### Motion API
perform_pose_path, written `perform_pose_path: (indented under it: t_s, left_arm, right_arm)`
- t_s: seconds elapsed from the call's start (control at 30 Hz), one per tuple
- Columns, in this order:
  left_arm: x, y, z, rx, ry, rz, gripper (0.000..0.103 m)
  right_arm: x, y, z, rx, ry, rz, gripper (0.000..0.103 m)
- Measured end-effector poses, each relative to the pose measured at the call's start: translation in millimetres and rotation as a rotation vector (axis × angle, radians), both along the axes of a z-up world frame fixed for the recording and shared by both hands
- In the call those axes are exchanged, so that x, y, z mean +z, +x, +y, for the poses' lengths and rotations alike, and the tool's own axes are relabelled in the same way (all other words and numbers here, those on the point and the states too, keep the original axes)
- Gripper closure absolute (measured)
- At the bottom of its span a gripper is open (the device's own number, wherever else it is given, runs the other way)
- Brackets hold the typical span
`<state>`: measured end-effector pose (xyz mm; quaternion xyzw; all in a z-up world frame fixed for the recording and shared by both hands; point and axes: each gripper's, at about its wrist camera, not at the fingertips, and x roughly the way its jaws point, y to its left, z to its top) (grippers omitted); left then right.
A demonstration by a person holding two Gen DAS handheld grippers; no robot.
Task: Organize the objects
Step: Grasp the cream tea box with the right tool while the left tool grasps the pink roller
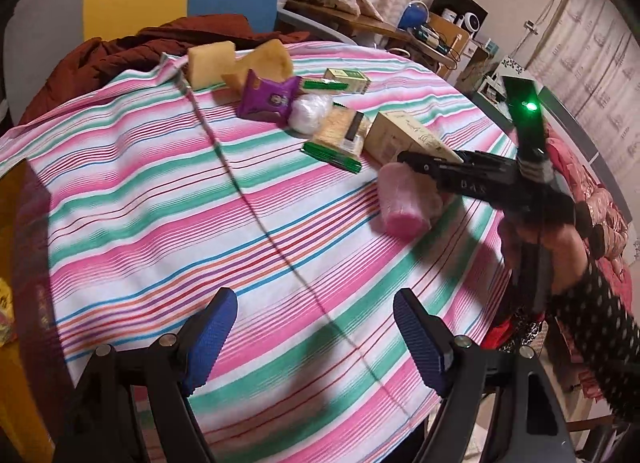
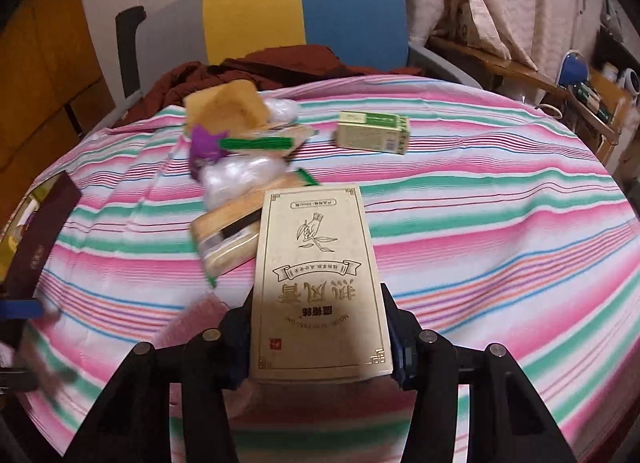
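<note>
My right gripper [image 2: 318,327] is shut on a tall beige box [image 2: 318,275] with Chinese print, its near end between the jaws; the box [image 1: 404,135] and the gripper [image 1: 424,167] also show in the left wrist view. My left gripper [image 1: 314,339] is open and empty over the striped cloth [image 1: 160,223]. A pink cylinder [image 1: 400,199] lies under the right gripper. Further back lie cracker packs [image 1: 340,135], a white wrapped ball [image 1: 308,113], a purple snack packet [image 1: 268,97], two yellow sponges [image 1: 240,61] and a small green box [image 1: 346,79].
A yellow and blue chair [image 2: 304,11] with brown cloth [image 2: 280,63] stands behind the table. A dark red booklet [image 2: 44,239] lies at the left edge. Shelves with clutter [image 1: 440,31] stand at the right. The person's arm [image 1: 592,295] is at the right.
</note>
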<state>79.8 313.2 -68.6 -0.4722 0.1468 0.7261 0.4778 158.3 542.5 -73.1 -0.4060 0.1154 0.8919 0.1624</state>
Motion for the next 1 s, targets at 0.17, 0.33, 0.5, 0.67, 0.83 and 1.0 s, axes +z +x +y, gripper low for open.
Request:
perform_pose_path:
  t_s: [0.17, 0.33, 0.5, 0.67, 0.83, 1.0]
  left_arm:
    - [-4, 8, 24, -0.052, -0.010, 0.023, 0.021]
    - [-6, 20, 59, -0.121, -0.023, 0.071, 0.021]
    - [-14, 31, 99, -0.204, -0.035, 0.108, 0.021]
    - [-28, 24, 123, -0.195, -0.050, 0.079, 0.021]
    - [-36, 28, 124, -0.222, -0.030, 0.172, 0.025]
    - [-35, 26, 108, -0.219, 0.014, 0.231, 0.057]
  right_arm:
    - [3, 21, 1, -0.148, 0.021, 0.088, 0.051]
    - [-5, 37, 29, -0.325, 0.017, 0.117, 0.051]
    - [-8, 32, 22, -0.346, 0.062, 0.139, 0.050]
    - [-14, 37, 30, -0.359, 0.018, 0.159, 0.050]
    - [-20, 38, 32, -0.370, -0.003, 0.156, 0.050]
    - [-21, 37, 30, -0.374, 0.017, 0.151, 0.050]
